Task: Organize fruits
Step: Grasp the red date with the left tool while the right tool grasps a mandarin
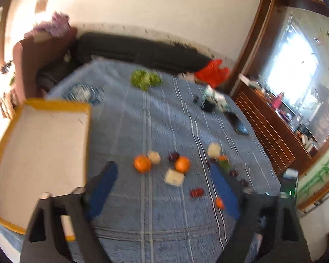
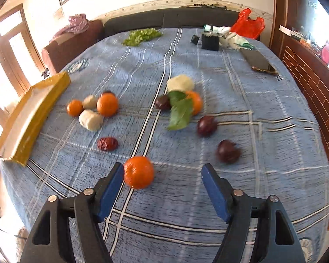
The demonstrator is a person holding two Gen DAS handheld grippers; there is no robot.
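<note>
Oranges, pale round fruits and dark plums scattered over the middle of a counter (image 2: pixel 208 186) under a blue plaid cloth. Nearest the front edge, one orange (image 2: pixel 138 172) just beside the left pad of the right gripper (image 2: pixel 162 173), whether touching it cannot be told; jaws partly apart, nothing clamped. Toward the left edge, a cluster: small orange (image 2: pixel 74 107), larger orange (image 2: pixel 107 104), two pale fruits (image 2: pixel 90 119); a red date (image 2: pixel 107 143) lying apart, closer to the front. Near the centre, another pale fruit (image 2: pixel 180 83), a leafy orange (image 2: pixel 195 102) with green leaves (image 2: pixel 180 114), and a dark plum (image 2: pixel 162 102) touching the leaves. Two more dark plums (image 2: pixel 206 125) toward the right edge. Along the left edge, a shallow yellow-rimmed tray (image 1: pixel 54 104), white inside, bare. Above the cloth, the left gripper (image 1: pixel 162 168), jaws partly apart and empty. At the far edge, green leafy stuff (image 2: pixel 142 35), a black box (image 2: pixel 210 41) and a red plastic bag (image 2: pixel 249 25).
</note>
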